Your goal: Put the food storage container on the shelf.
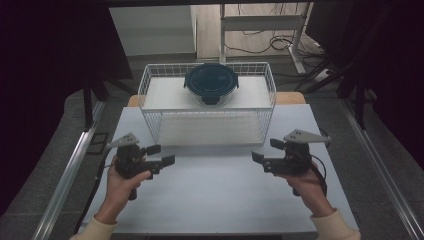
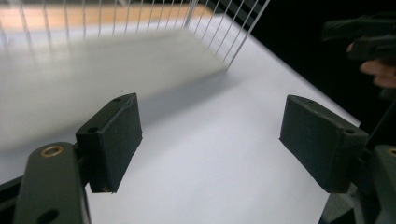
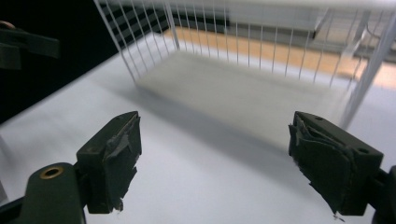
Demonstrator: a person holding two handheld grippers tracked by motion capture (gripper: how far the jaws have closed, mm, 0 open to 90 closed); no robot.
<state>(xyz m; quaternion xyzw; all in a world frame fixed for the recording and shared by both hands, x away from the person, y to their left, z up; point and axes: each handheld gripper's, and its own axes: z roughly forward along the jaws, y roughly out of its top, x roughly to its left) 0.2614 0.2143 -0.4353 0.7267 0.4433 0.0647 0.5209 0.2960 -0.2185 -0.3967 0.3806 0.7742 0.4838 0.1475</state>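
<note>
A round dark-blue lidded container (image 1: 211,82) sits on the upper shelf of a white wire rack (image 1: 150,82) at the back of the white table (image 1: 215,195). My left gripper (image 1: 162,154) hovers open over the table's left front, jaws pointing right toward the rack's lower shelf (image 2: 102,60). On the right side my right gripper (image 1: 268,150) is open too, its jaws pointing left. Nothing lies between either pair of jaws (image 2: 212,140) (image 3: 215,161). The rack's wire front (image 3: 224,37) stands close ahead in the right gripper view.
The rack spans the table's far half, with a bare lower shelf. A wooden strip (image 1: 290,97) runs behind it. Metal rails (image 1: 65,175) flank the table, and cables (image 1: 280,42) lie on the floor beyond.
</note>
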